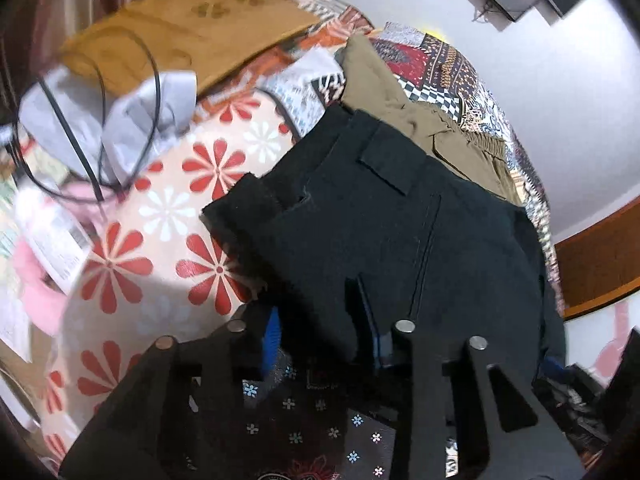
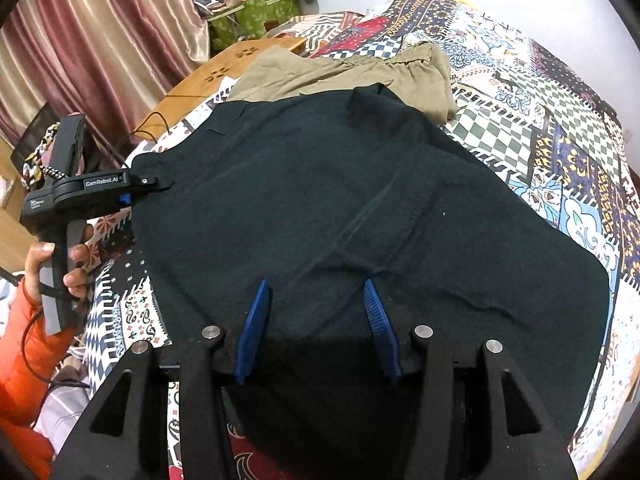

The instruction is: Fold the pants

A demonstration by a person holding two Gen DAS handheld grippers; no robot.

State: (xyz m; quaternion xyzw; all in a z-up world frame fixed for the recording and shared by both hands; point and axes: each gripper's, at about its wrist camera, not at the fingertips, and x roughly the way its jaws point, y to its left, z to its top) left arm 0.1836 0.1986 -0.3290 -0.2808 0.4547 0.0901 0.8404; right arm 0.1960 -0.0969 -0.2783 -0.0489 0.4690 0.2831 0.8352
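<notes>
Black pants (image 2: pixel 320 200) lie spread flat on a patchwork bed cover (image 2: pixel 520 120). In the right wrist view my left gripper (image 2: pixel 160 184) is at their left edge, held by a hand (image 2: pixel 76 260) in an orange sleeve. The left wrist view shows that gripper (image 1: pixel 324 340) shut on a bunched edge of the black pants (image 1: pixel 380 220), with cloth filling the gap between the blue pads (image 1: pixel 272 340). My right gripper (image 2: pixel 316 328) is at the near edge of the pants, its blue pads (image 2: pixel 254 328) apart, with flat cloth between them that they do not pinch.
Khaki pants (image 2: pixel 340 72) lie just beyond the black pair, partly under it. A wooden lap table (image 2: pixel 224 76) stands at the far left of the bed, with black cables (image 1: pixel 100 120) and grey cloth near it. A curtain (image 2: pixel 80 40) and a green box (image 2: pixel 256 12) are behind.
</notes>
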